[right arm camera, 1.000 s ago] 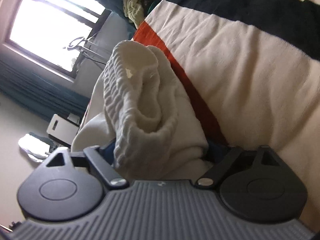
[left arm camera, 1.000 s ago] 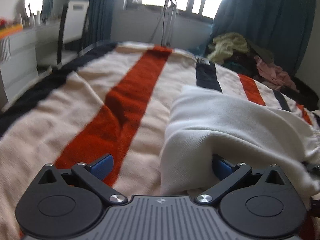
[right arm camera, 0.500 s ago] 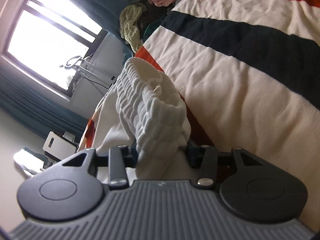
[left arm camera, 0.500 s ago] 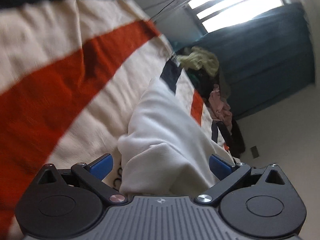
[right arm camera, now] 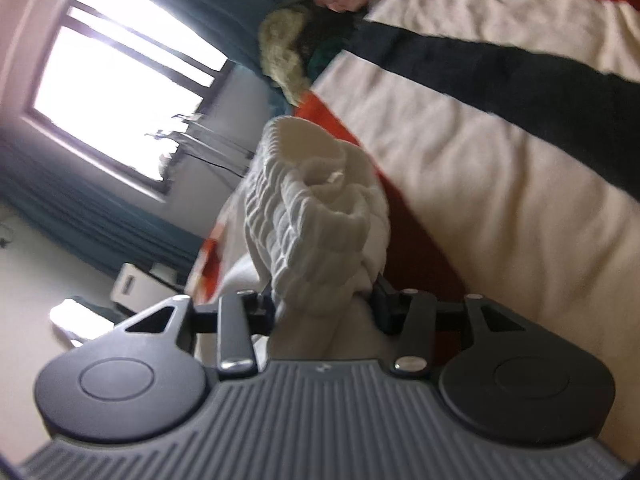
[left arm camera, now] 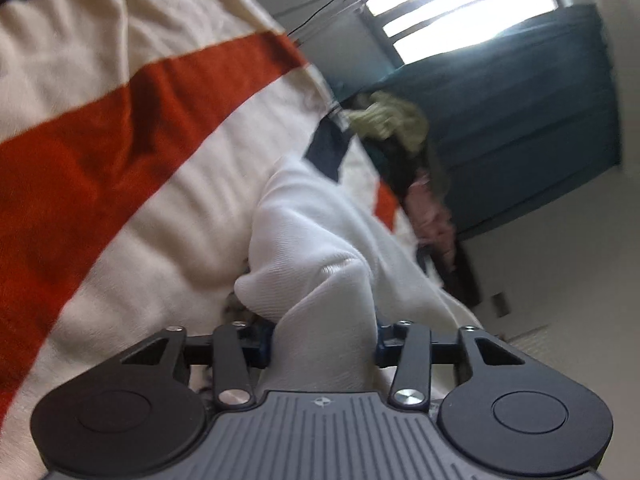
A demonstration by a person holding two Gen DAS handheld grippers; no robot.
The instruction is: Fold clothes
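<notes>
A bed [left arm camera: 168,208] fills most of both views, covered by a blanket [right arm camera: 500,168] striped in cream, orange-red and black. Behind it are a bright window [right arm camera: 116,92], dark teal curtains [left arm camera: 520,120] and, at the bed's far edge, a heap of other clothes [left arm camera: 388,120] in yellow-green and pink.

The thing being folded is a white garment [left arm camera: 320,216], lying on the blanket and gathered up at both ends. It looks soft, light and limp, so it will likely sag and bunch wherever it is not held; the knit should not slip much. One end has a thick ribbed band [right arm camera: 304,216], probably a hem or cuff, and that firmer edge seems the better place to take hold, with a matching edge or corner at the other end.

The left gripper [left arm camera: 324,340] is nearly closed, pinching a bunched fold of the smooth white cloth that rises between its fingers. The right gripper [right arm camera: 324,304] is drawn in just as narrowly, clamped on the garment just below the ribbed band, which bulges out ahead of it.
</notes>
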